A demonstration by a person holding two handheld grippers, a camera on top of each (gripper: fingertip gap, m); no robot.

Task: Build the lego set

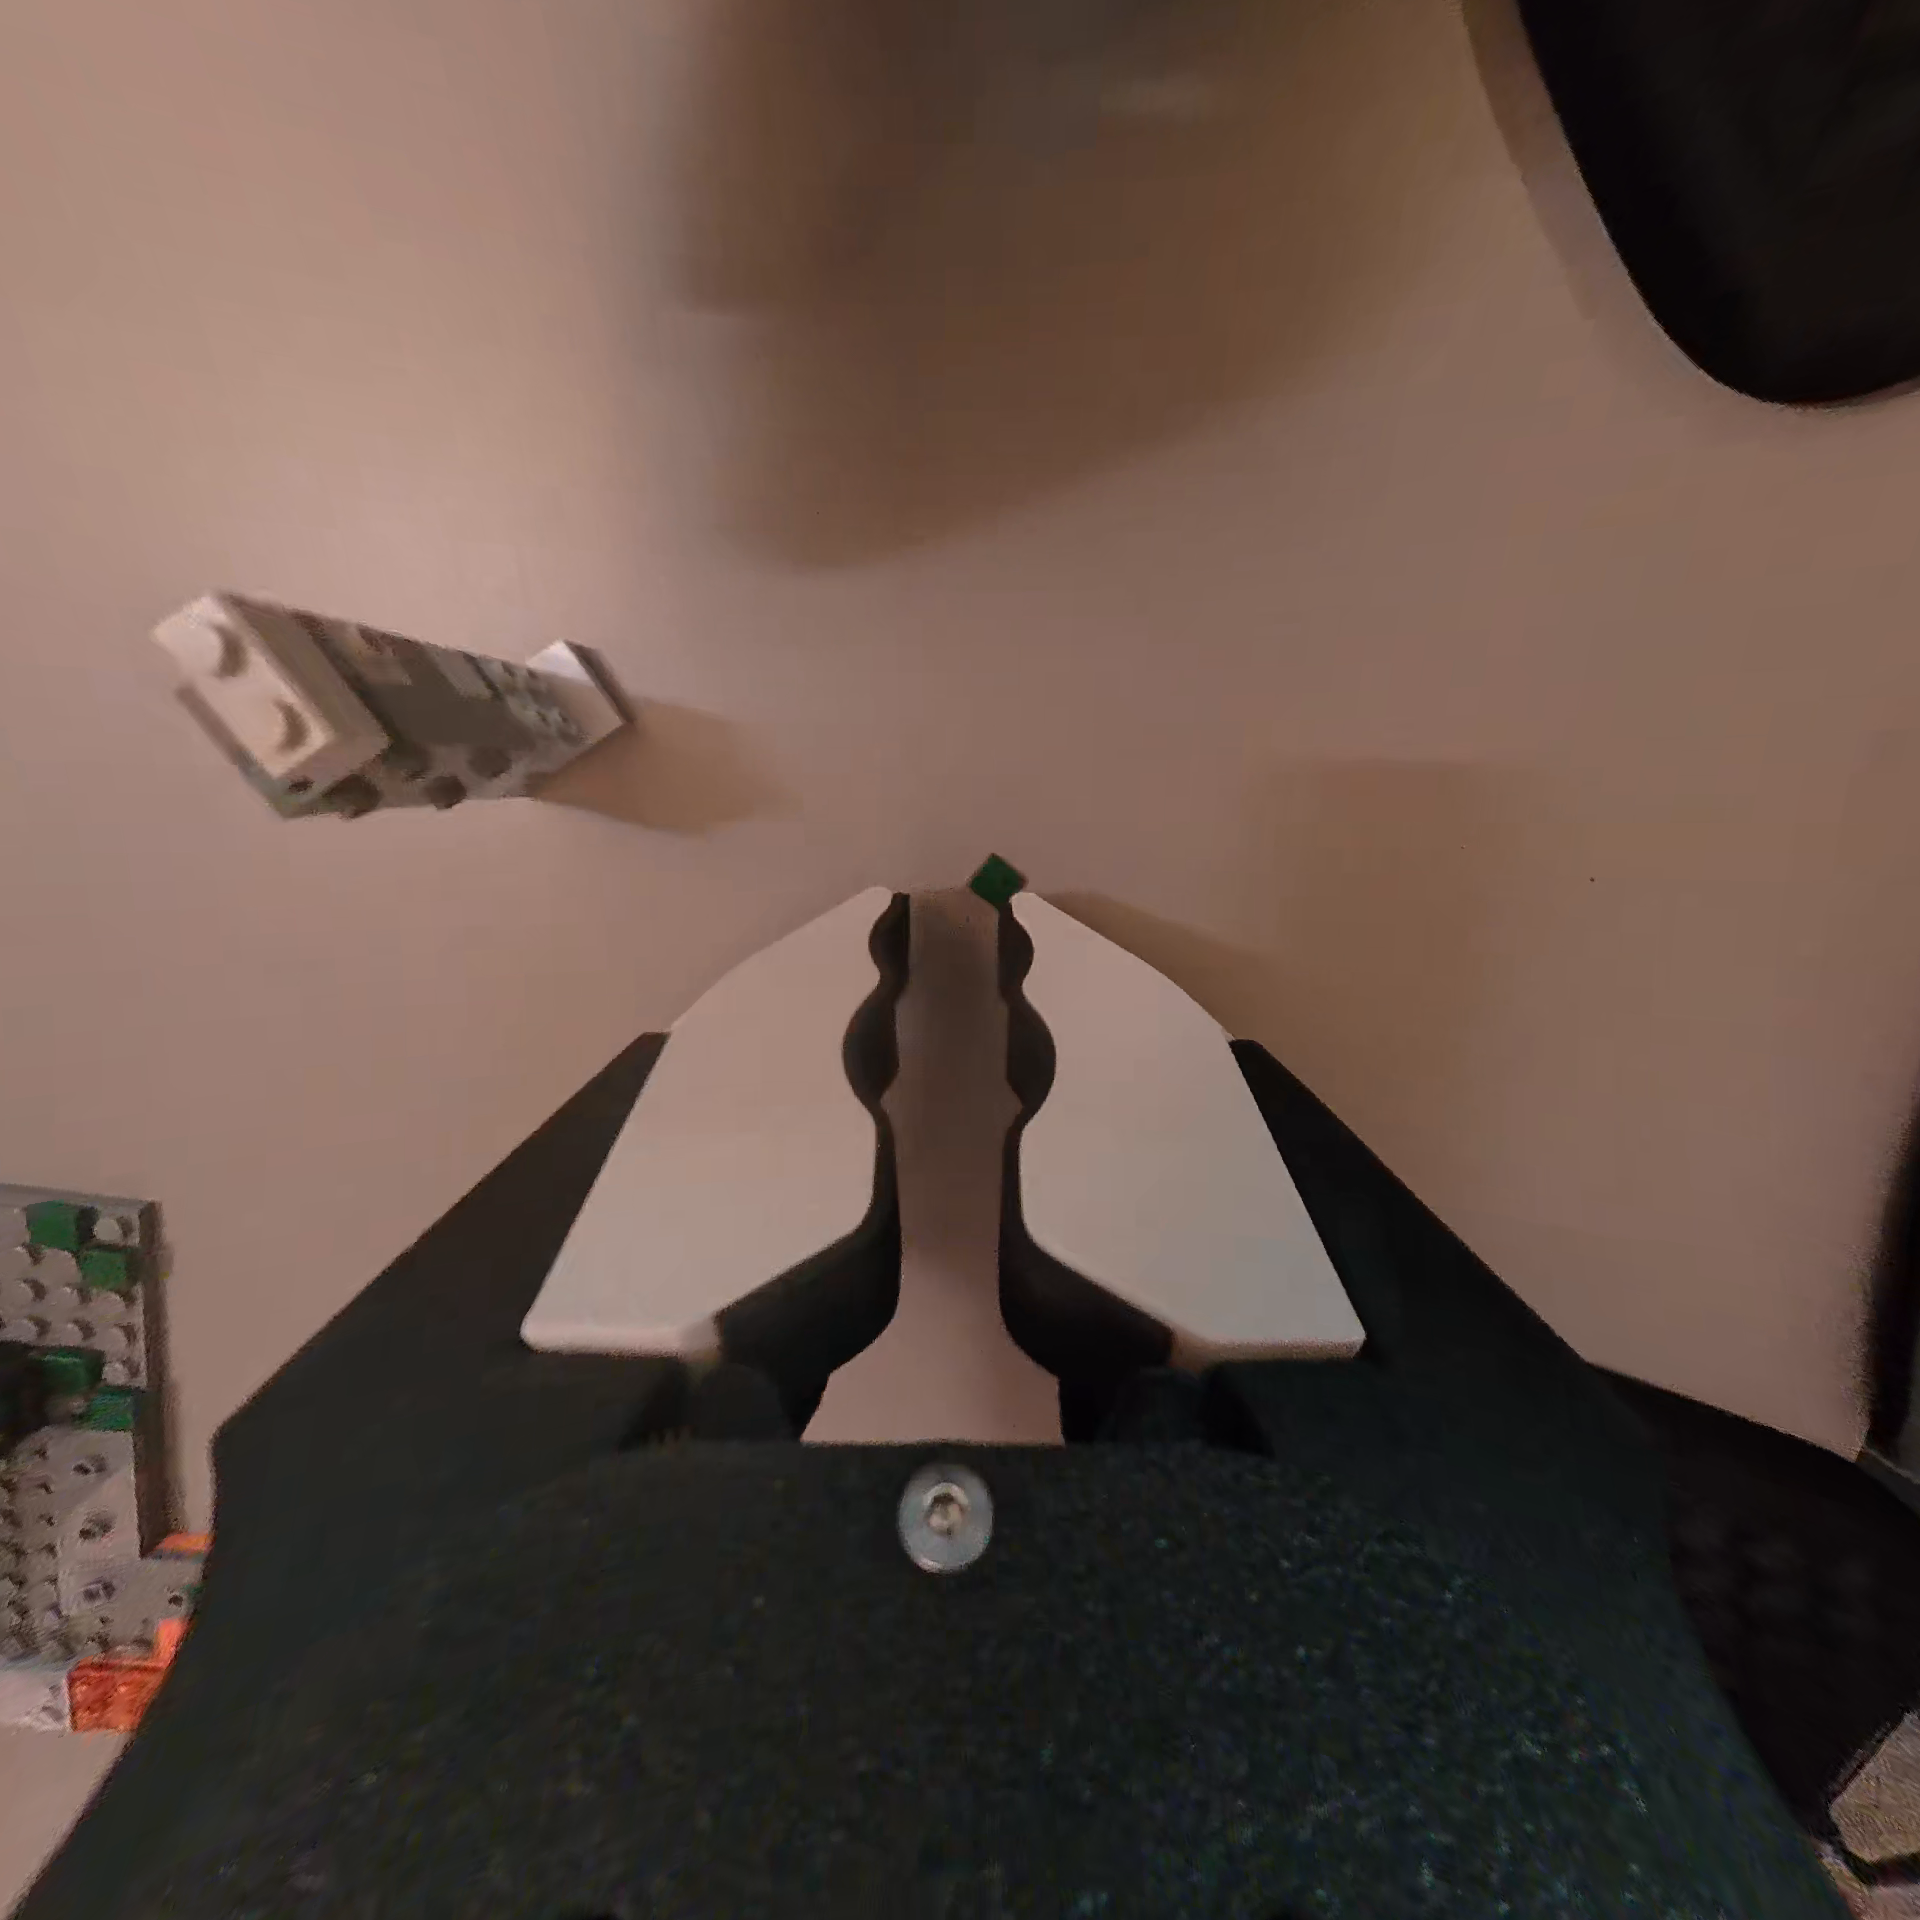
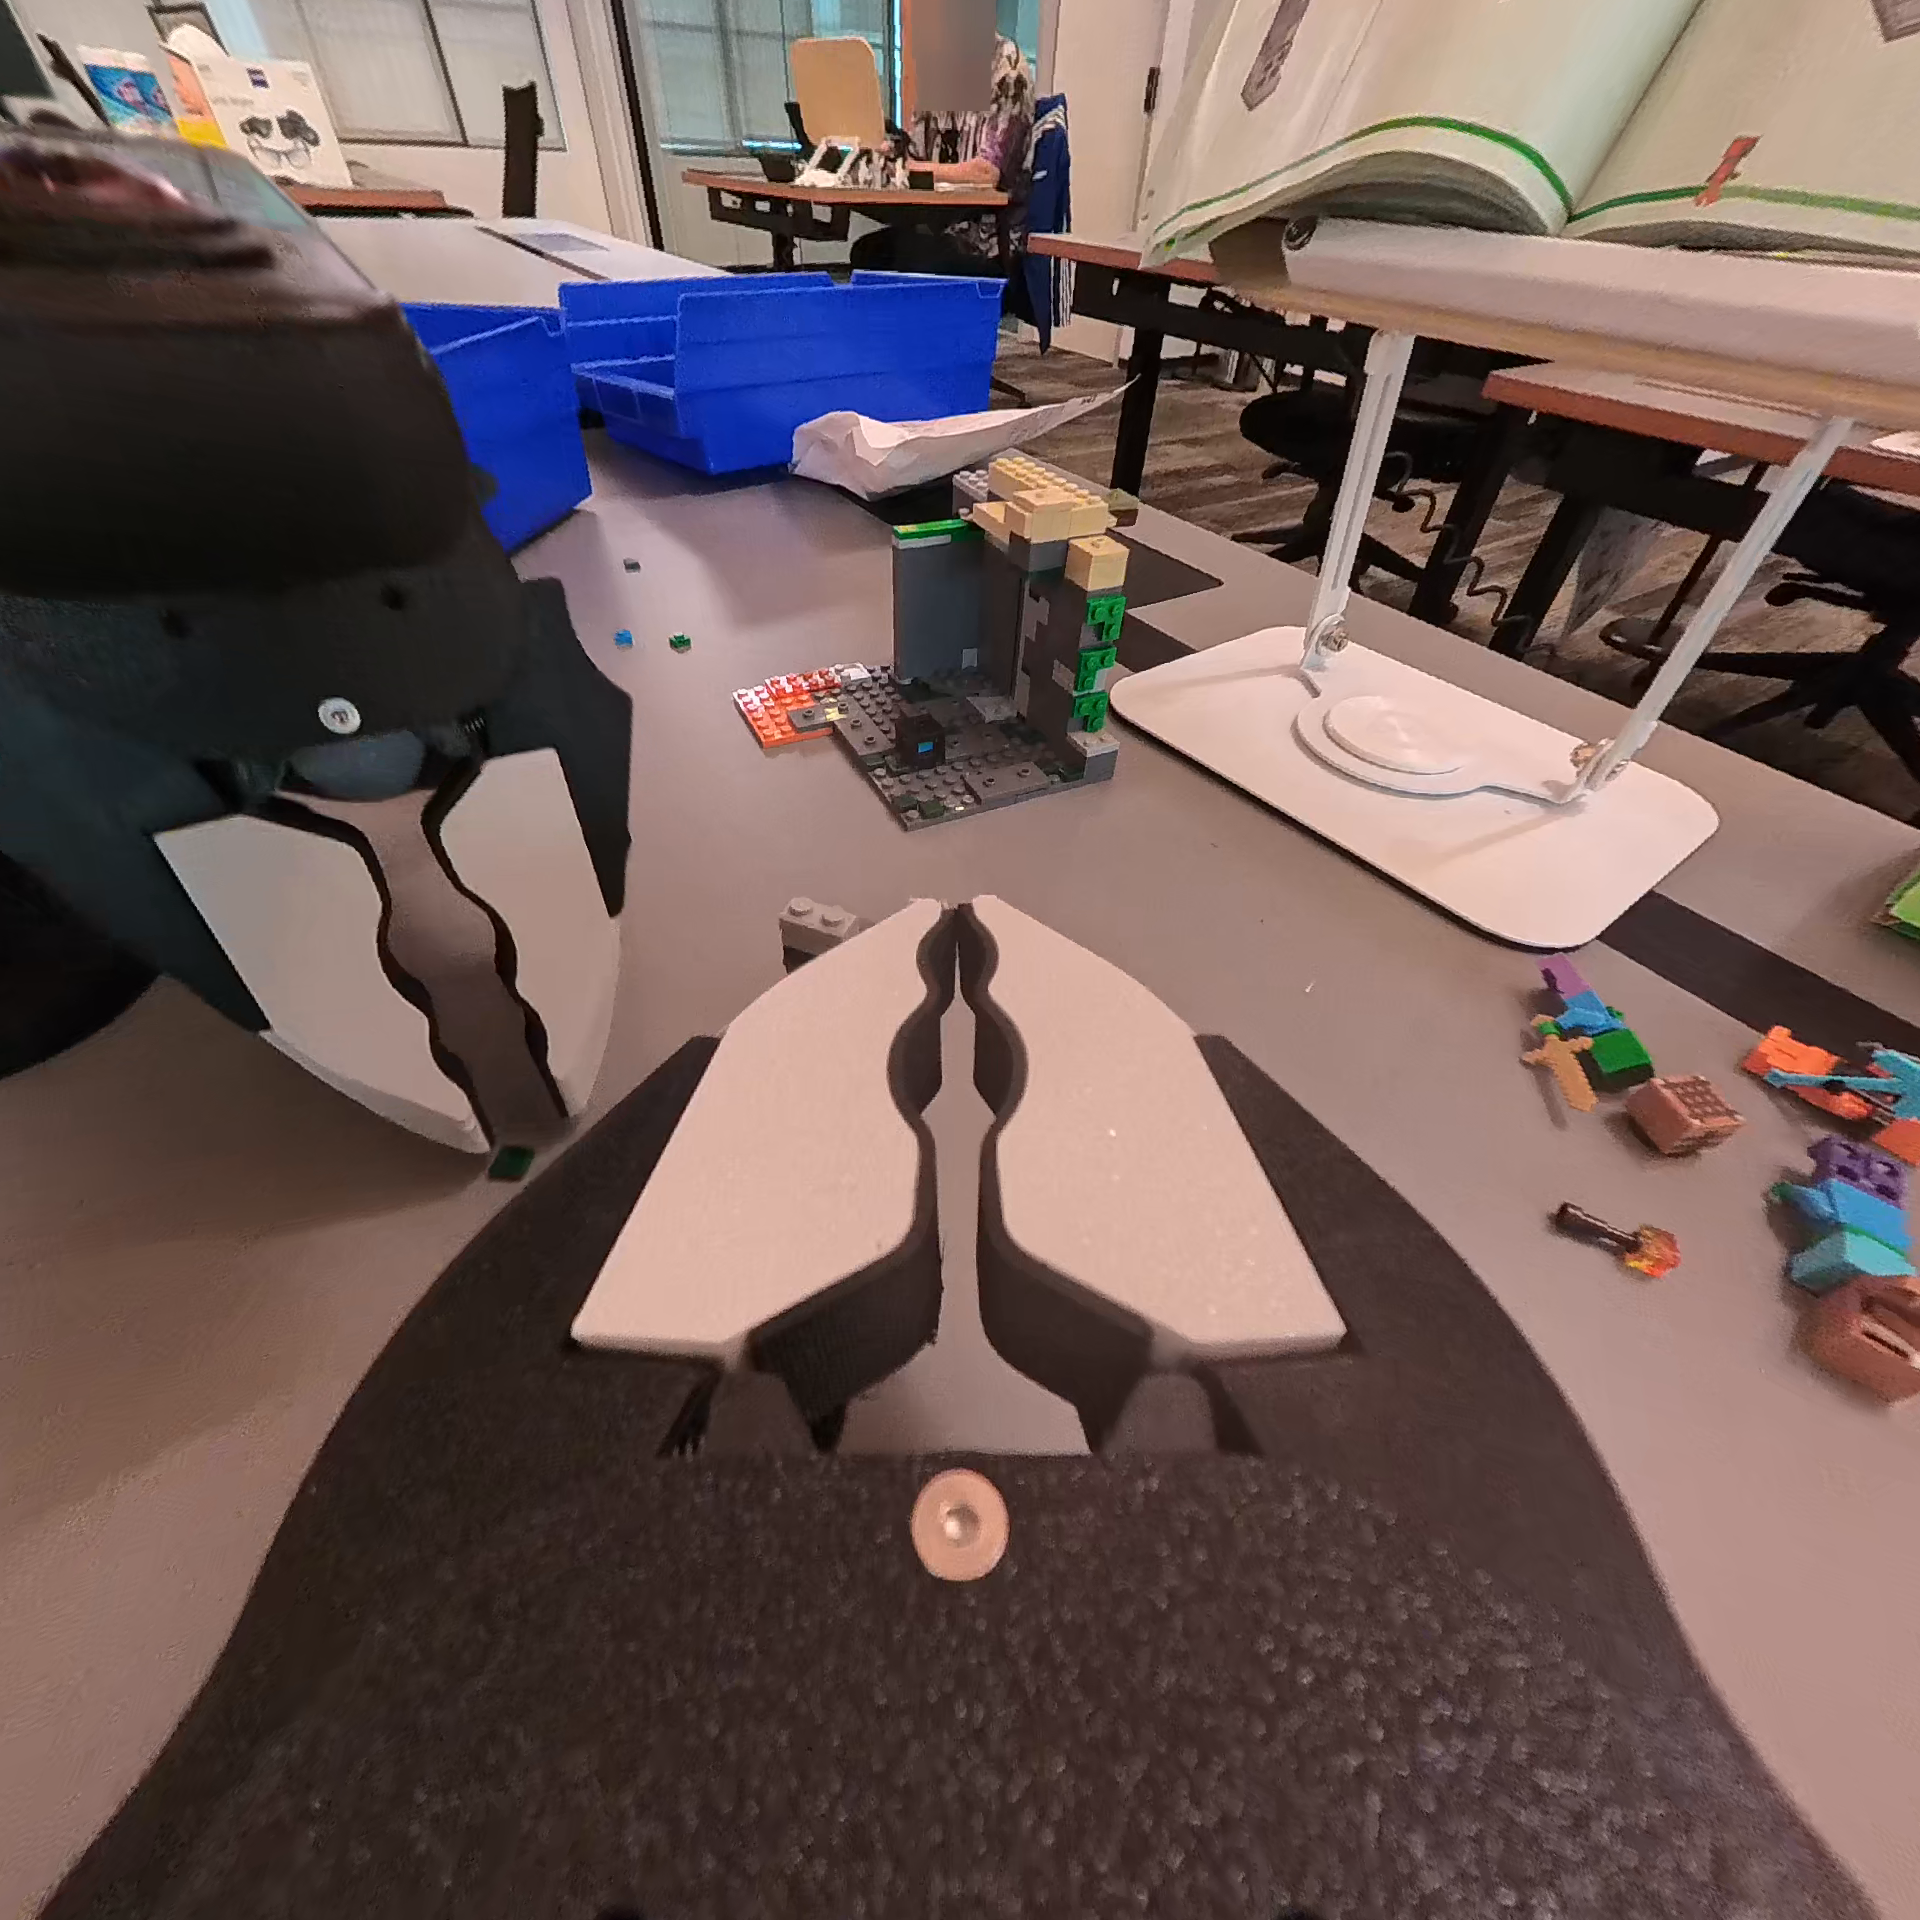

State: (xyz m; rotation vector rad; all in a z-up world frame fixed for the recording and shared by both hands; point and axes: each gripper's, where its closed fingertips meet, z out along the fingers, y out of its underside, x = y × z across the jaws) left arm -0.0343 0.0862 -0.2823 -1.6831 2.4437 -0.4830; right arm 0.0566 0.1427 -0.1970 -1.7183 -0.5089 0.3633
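Left gripper: pointing down at the grey bench, its jaws standing a narrow gap apart and gripping nothing; a small green piece is lying on the bench right at the tip of one finger, and contact cannot be told. The right wrist view is showing the same piece just below that gripper's fingertips. Right gripper: hovering over the bench with its jaws nearly closed, tips almost meeting, holding nothing. A small grey brick is sitting just beside its left fingertip. Partly built lego model, grey with tan and green parts: standing farther back at mid-bench. White book stand: sitting to the model's right. Loose lego figures: lying at far right. Blue bins: resting behind.
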